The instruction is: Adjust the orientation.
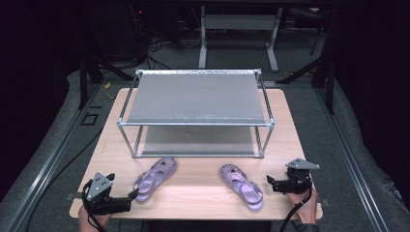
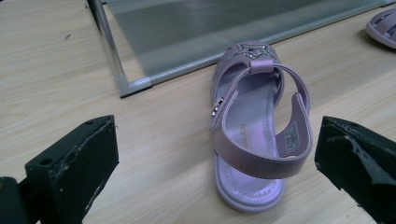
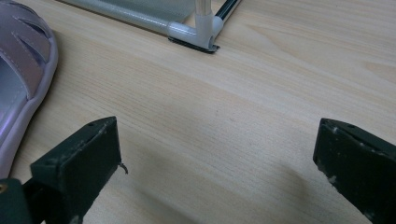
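Sandals, two lilac ones with cut-out toes and heel straps, lie toes toward the rack (image 1: pixel 196 123): the left sandal (image 2: pixel 254 126) sits just ahead of my left tongs (image 2: pixel 215 163), heel strap between the spread jaws, so I judge a heel grasp is set up. The right sandal (image 1: pixel 241 186) lies beside my right tongs (image 3: pixel 217 163), also spread, empty over bare table (image 3: pixel 261 93).

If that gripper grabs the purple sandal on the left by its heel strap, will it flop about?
Probably somewhat. The left sandal has a thin looped heel strap that looks soft, so it may bend. Its sole looks flat and slim, likely light. The left gripper stands open near its heel.
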The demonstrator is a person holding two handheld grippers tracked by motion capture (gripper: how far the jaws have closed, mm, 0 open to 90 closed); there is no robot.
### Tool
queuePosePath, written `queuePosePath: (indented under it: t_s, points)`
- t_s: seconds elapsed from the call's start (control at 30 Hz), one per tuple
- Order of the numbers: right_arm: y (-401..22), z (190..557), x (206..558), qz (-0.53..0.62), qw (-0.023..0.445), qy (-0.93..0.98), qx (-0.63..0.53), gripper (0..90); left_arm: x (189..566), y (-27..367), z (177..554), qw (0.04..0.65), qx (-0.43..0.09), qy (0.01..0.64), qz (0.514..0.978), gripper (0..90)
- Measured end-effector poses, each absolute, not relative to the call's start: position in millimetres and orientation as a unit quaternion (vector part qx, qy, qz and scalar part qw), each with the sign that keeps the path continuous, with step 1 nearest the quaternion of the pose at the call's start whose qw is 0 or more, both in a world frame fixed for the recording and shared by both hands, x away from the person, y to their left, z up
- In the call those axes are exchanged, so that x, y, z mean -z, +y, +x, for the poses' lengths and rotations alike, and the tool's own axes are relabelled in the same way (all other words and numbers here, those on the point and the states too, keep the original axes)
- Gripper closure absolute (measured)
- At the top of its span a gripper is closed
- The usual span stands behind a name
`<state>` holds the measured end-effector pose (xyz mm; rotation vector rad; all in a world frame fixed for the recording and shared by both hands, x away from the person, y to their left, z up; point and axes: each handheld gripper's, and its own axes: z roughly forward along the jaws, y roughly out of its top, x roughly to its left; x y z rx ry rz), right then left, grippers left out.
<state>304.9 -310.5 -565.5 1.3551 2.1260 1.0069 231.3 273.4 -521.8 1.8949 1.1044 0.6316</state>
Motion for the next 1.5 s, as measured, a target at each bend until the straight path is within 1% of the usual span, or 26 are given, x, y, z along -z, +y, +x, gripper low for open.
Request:
queuePosePath:
  t_s: [0.37, 0.7, 0.9, 0.93, 0.97, 1.03, 1.07, 1.13, 1.2, 1.23, 1.27, 1.33, 1.43, 1.5]
  points:
    - [-309, 305, 565, 0.488, 0.212, 0.769, -0.354, 0.9, 528, 259, 232, 0.411, -0.245, 0.428, 0.766, 0.0]
    - [-309, 305, 565, 0.488, 0.213, 0.771, -0.349, 1.2, 557, 235, 247, 0.386, -0.231, 0.44, 0.777, 0.0]
    - [-308, 305, 566, 0.488, 0.213, 0.771, -0.35, 1.4, 562, 232, 253, 0.375, -0.236, 0.443, 0.78, 0.0]
    - [-308, 305, 566, 0.488, 0.213, 0.771, -0.349, 1.5, 563, 232, 255, 0.374, -0.235, 0.445, 0.779, 2.8]
    - [-308, 305, 566, 0.488, 0.213, 0.771, -0.349, 1.5, 563, 233, 256, 0.376, -0.232, 0.445, 0.779, 2.8]
    - [-308, 305, 566, 0.489, 0.214, 0.769, -0.351, 1.4, 564, 234, 257, 0.377, -0.227, 0.443, 0.781, 13.0]
    - [-308, 305, 566, 0.489, 0.216, 0.769, -0.351, 1.5, 564, 234, 257, 0.377, -0.226, 0.44, 0.783, 15.5]
    - [-308, 305, 566, 0.487, 0.218, 0.769, -0.352, 1.5, 565, 233, 258, 0.378, -0.224, 0.441, 0.783, 16.3]
    - [-308, 306, 567, 0.486, 0.216, 0.77, -0.353, 1.5, 566, 234, 259, 0.377, -0.222, 0.439, 0.785, 21.0]
    - [-308, 306, 567, 0.488, 0.215, 0.769, -0.353, 1.6, 568, 233, 259, 0.375, -0.219, 0.438, 0.787, 21.0]
    - [-308, 306, 567, 0.487, 0.216, 0.77, -0.352, 1.6, 568, 232, 260, 0.375, -0.214, 0.436, 0.79, 26.0]
    - [-308, 306, 567, 0.486, 0.215, 0.77, -0.353, 2.0, 569, 231, 260, 0.369, -0.218, 0.435, 0.792, 31.8]
    - [-308, 306, 567, 0.484, 0.217, 0.771, -0.353, 2.1, 568, 232, 259, 0.37, -0.217, 0.436, 0.792, 36.3]
    - [-308, 306, 567, 0.486, 0.216, 0.77, -0.353, 2.1, 568, 232, 259, 0.372, -0.219, 0.436, 0.79, 37.4]
